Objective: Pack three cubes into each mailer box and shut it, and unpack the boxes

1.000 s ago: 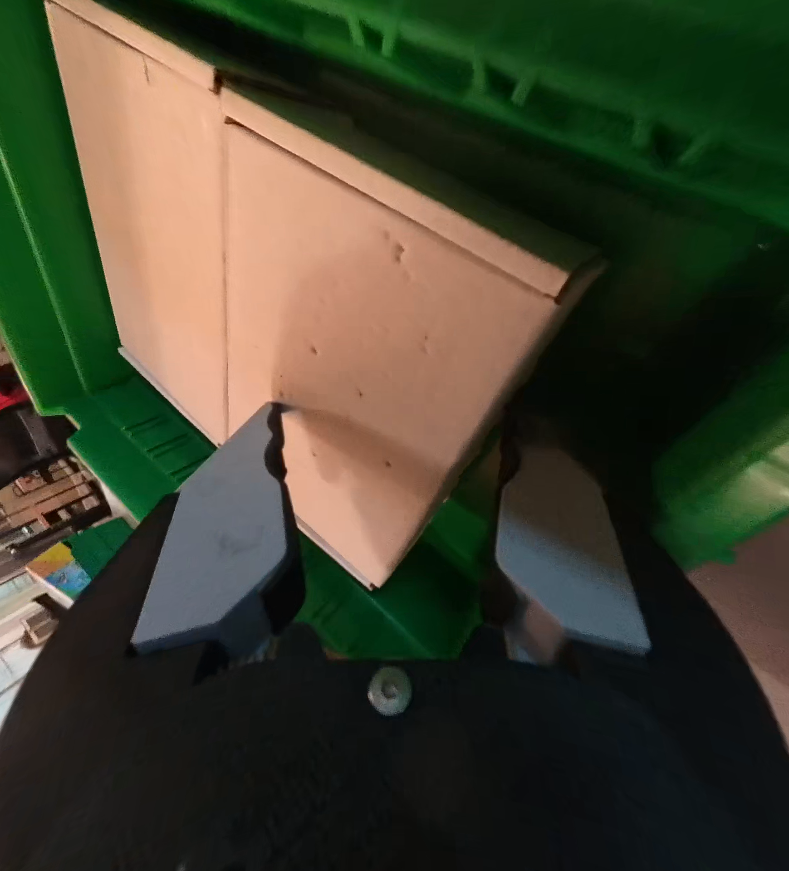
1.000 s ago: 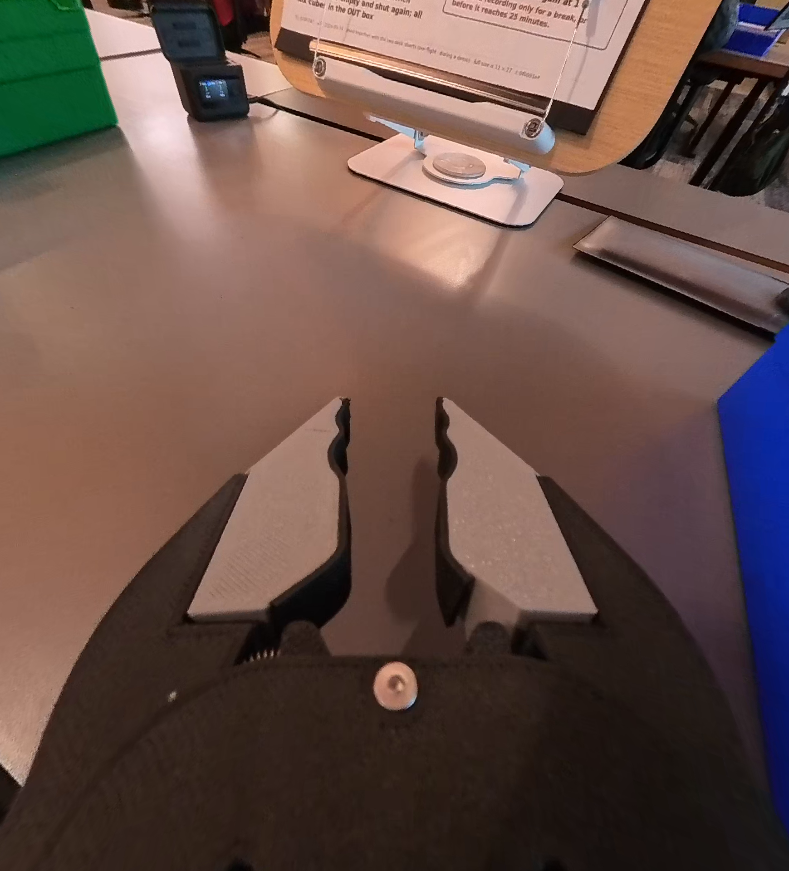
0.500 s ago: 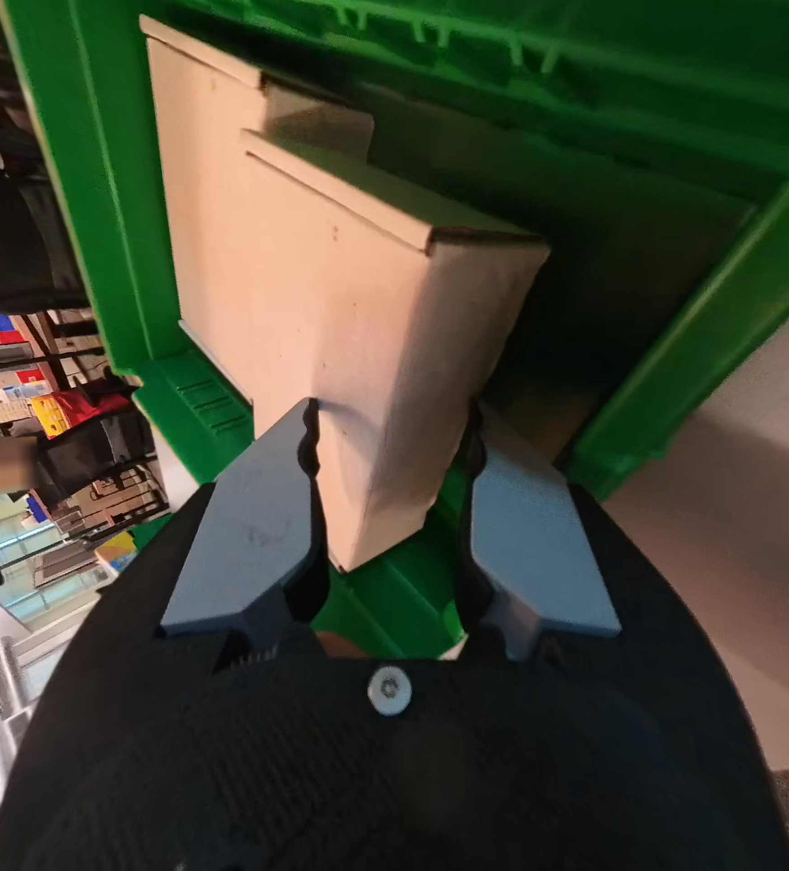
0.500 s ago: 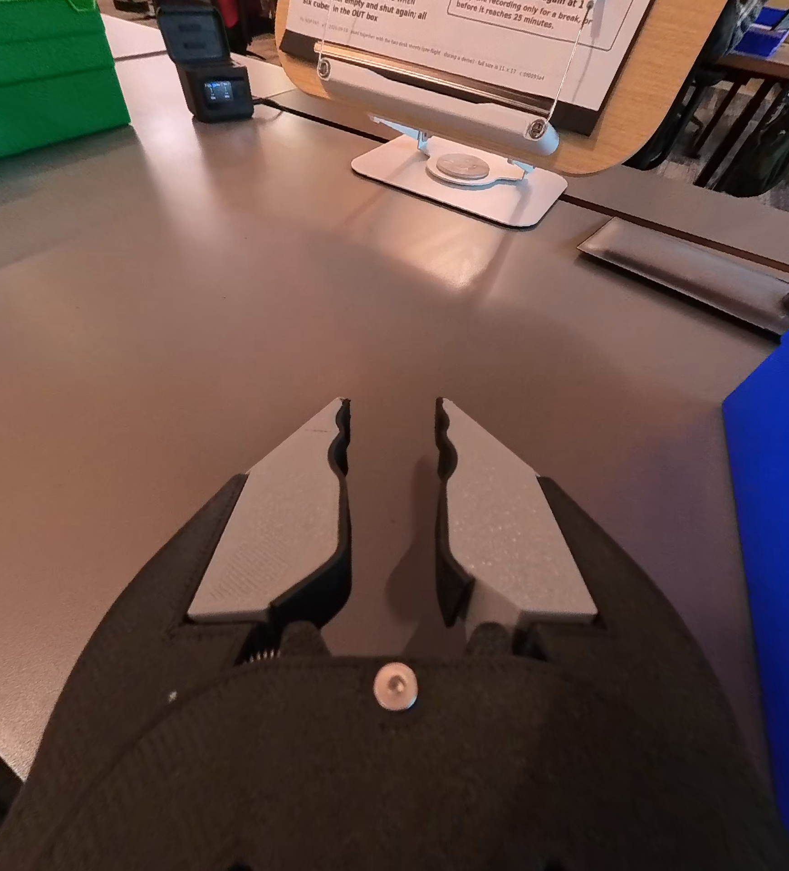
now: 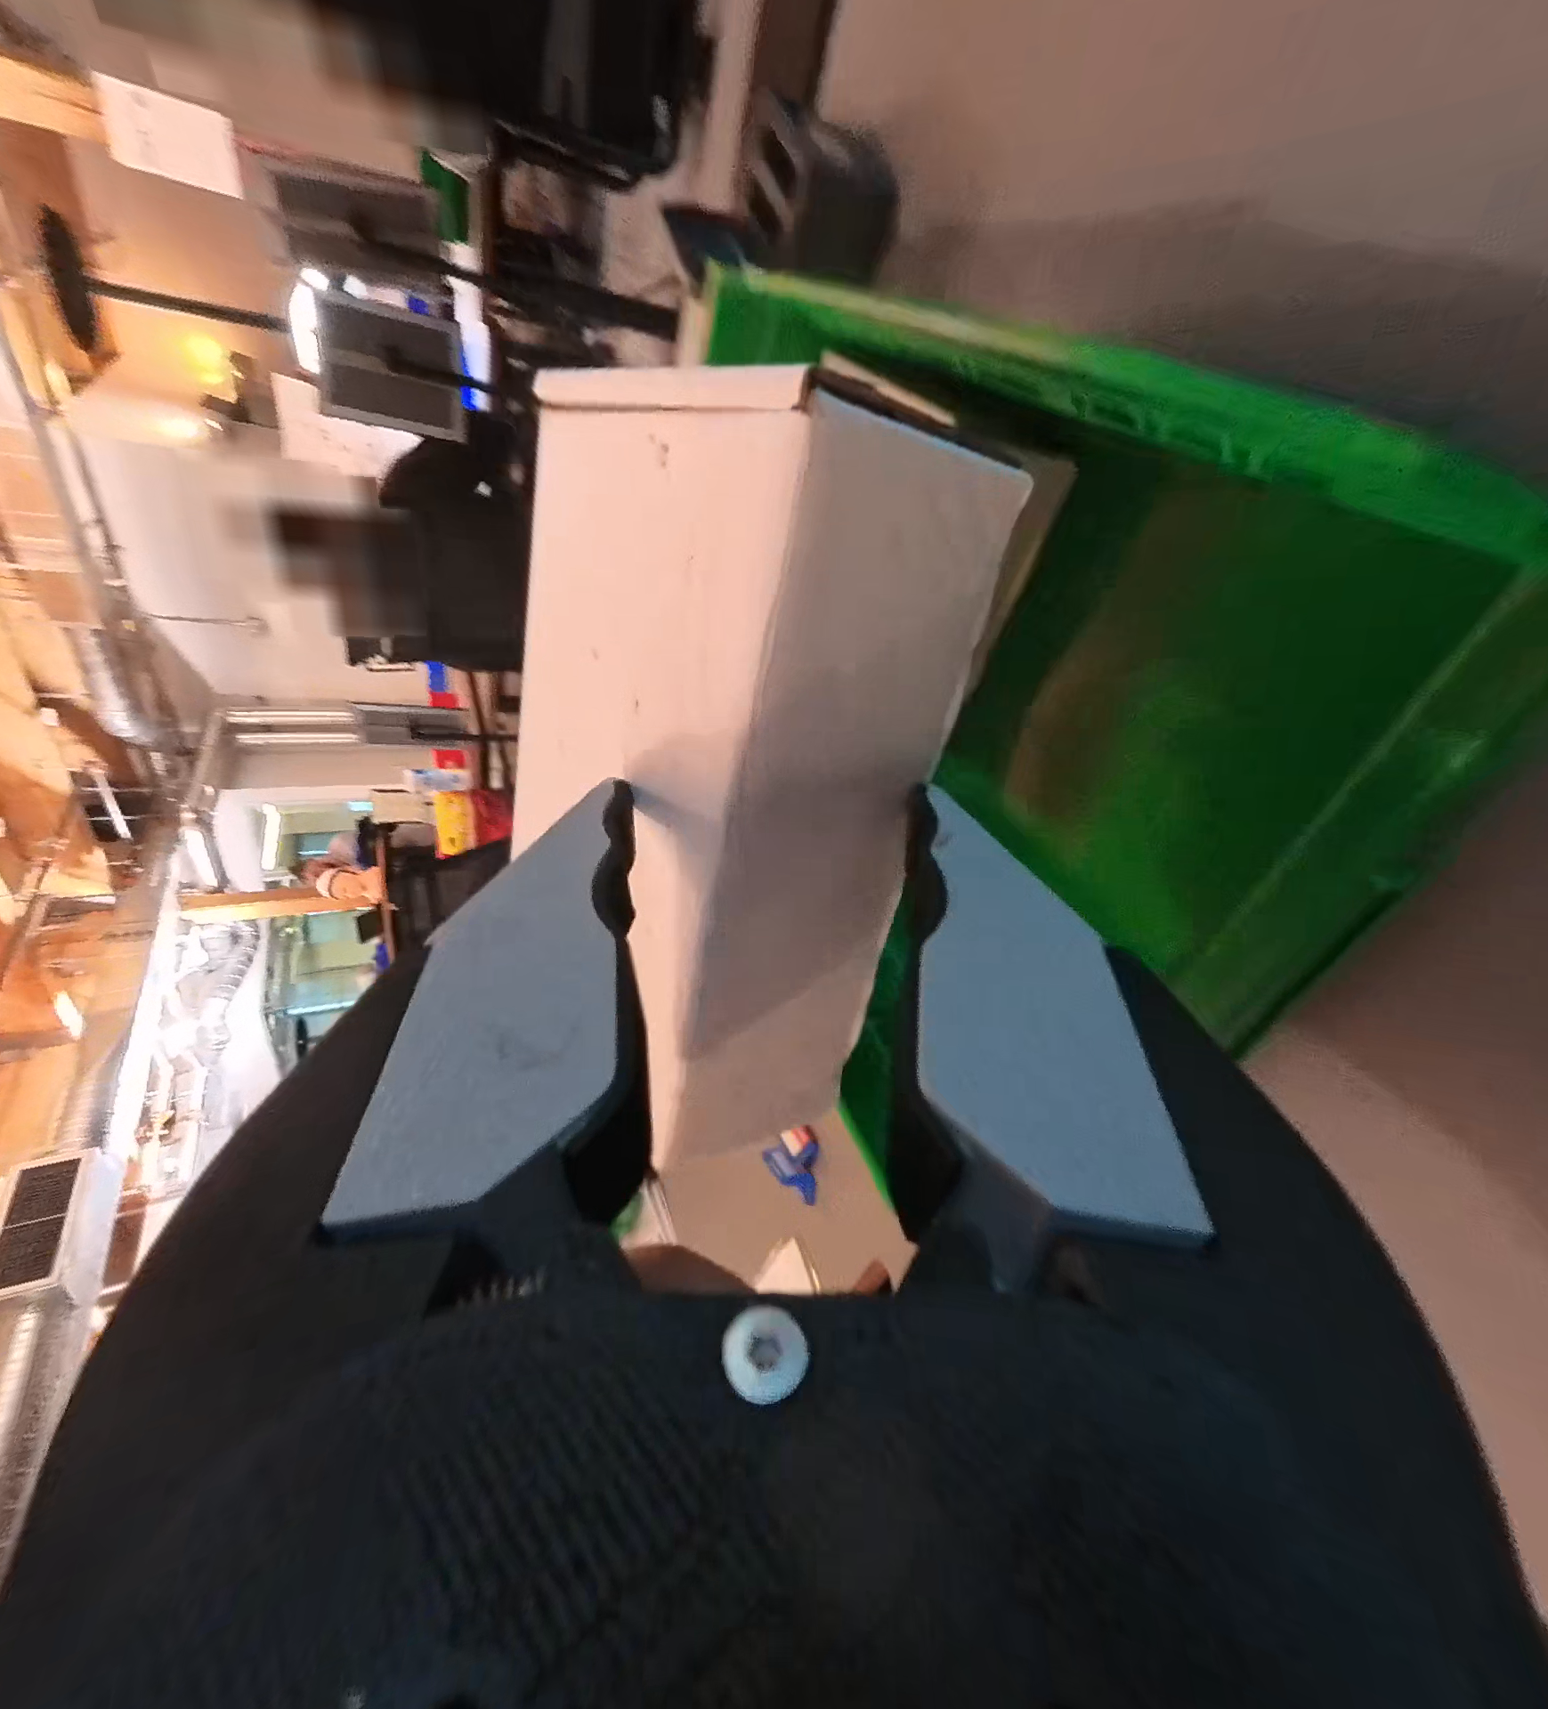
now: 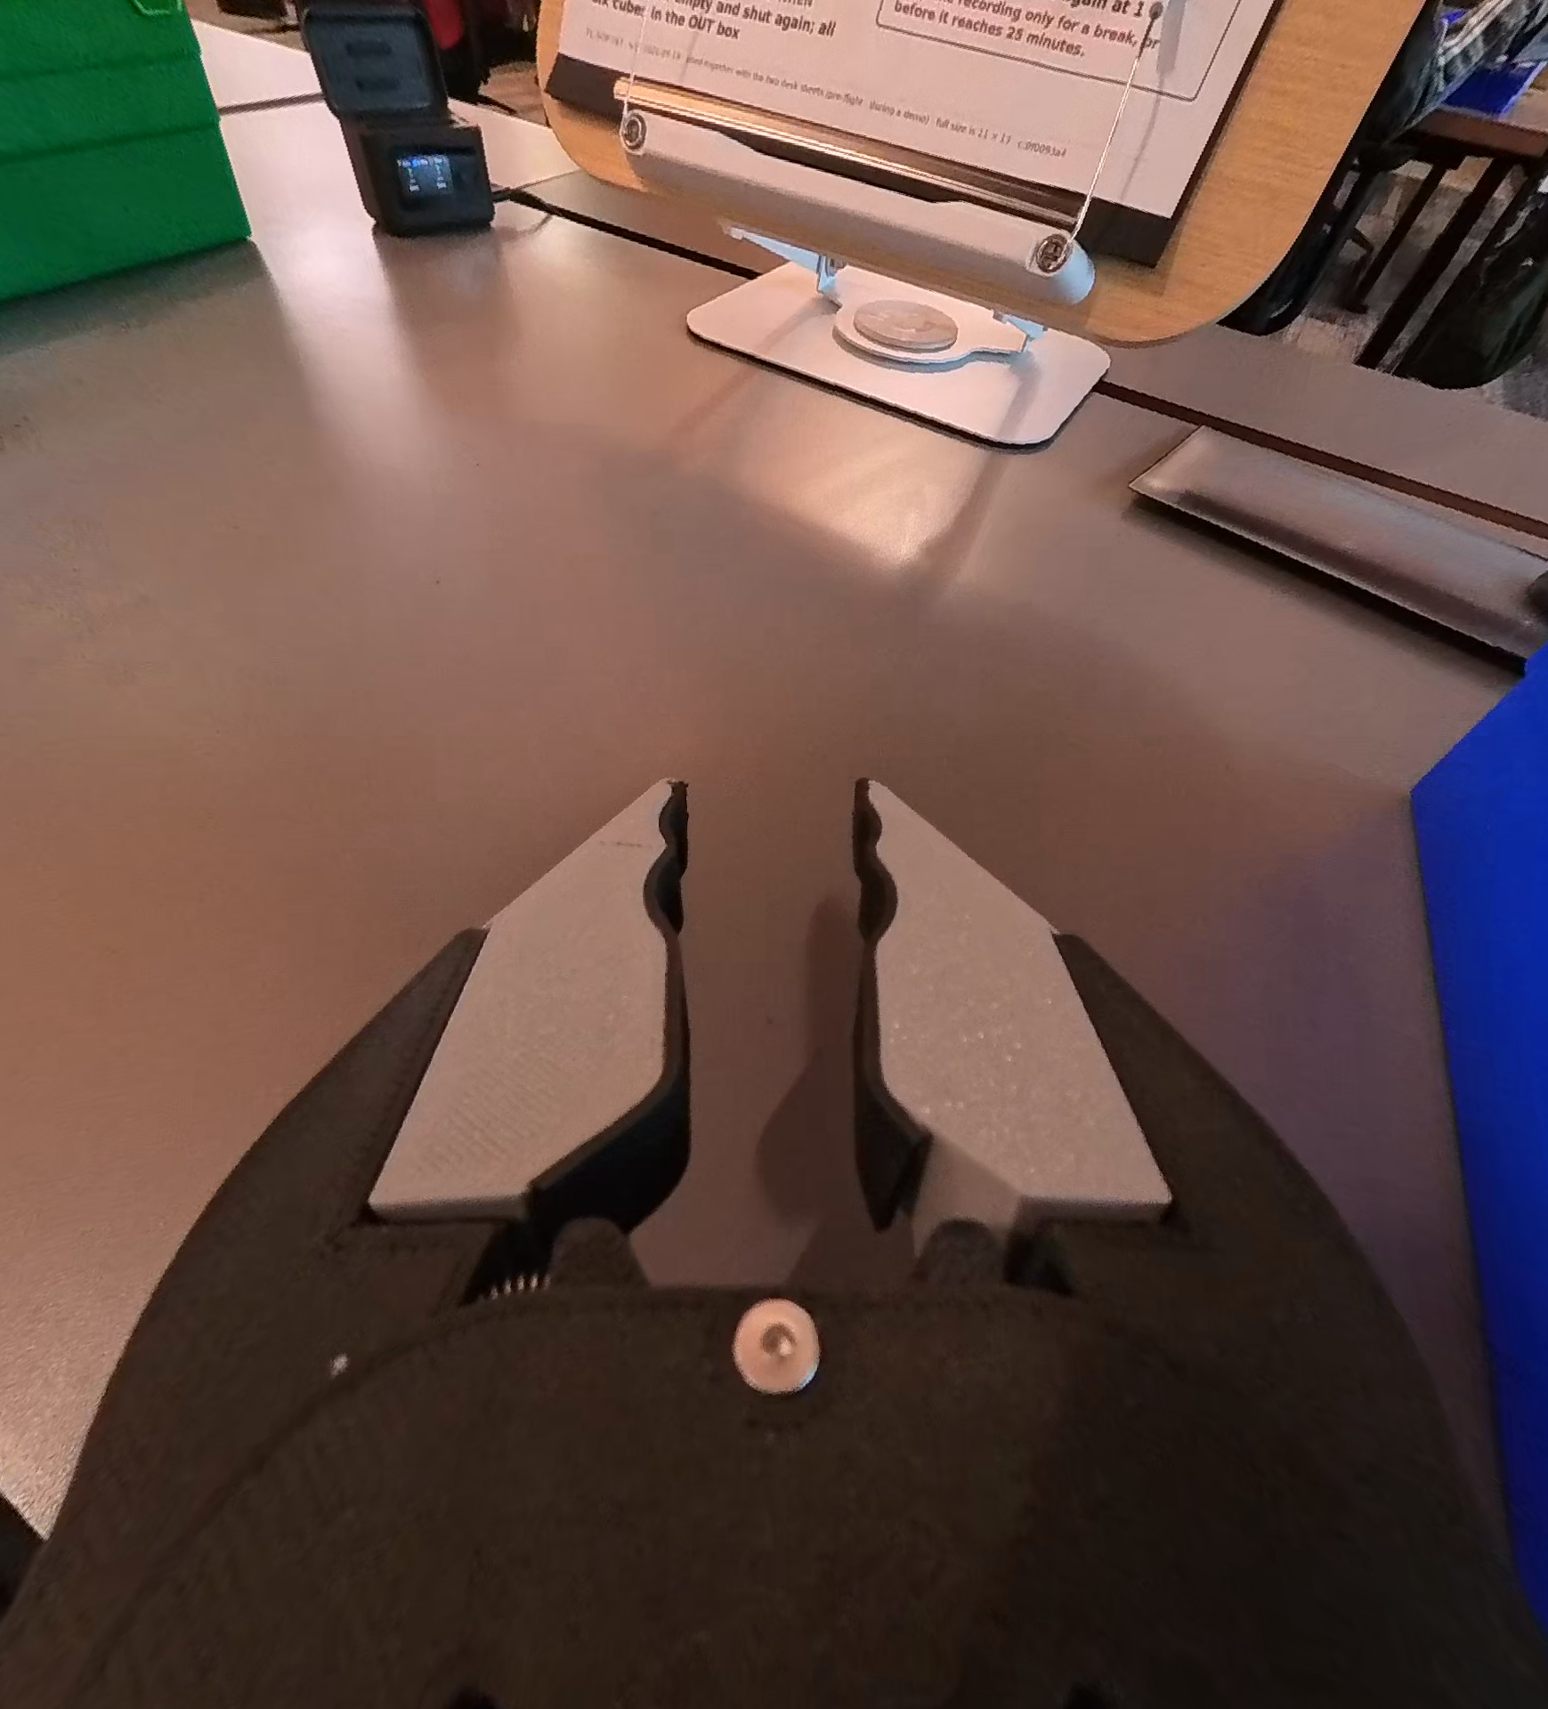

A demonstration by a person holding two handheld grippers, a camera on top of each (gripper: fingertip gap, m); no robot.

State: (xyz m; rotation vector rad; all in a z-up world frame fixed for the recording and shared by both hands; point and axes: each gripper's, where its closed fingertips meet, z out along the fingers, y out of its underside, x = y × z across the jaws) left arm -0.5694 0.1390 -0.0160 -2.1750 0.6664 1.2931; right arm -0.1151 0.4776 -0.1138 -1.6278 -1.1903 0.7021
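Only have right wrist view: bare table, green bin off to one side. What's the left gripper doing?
Observer: The left gripper is shut on a closed white mailer box, gripped at one end.
Operator: Box in the bin or out?
Observer: It looks lifted above the green bin; the bin's open inside shows behind and beside it, though the left wrist view is blurred.
Operator: Anything left in the bin?
Observer: No box shows in the visible part of the bin floor; the rest is hidden behind the mailer box.
Operator: Right gripper free?
Observer: Yes, the right gripper is open and holds nothing, over the table.
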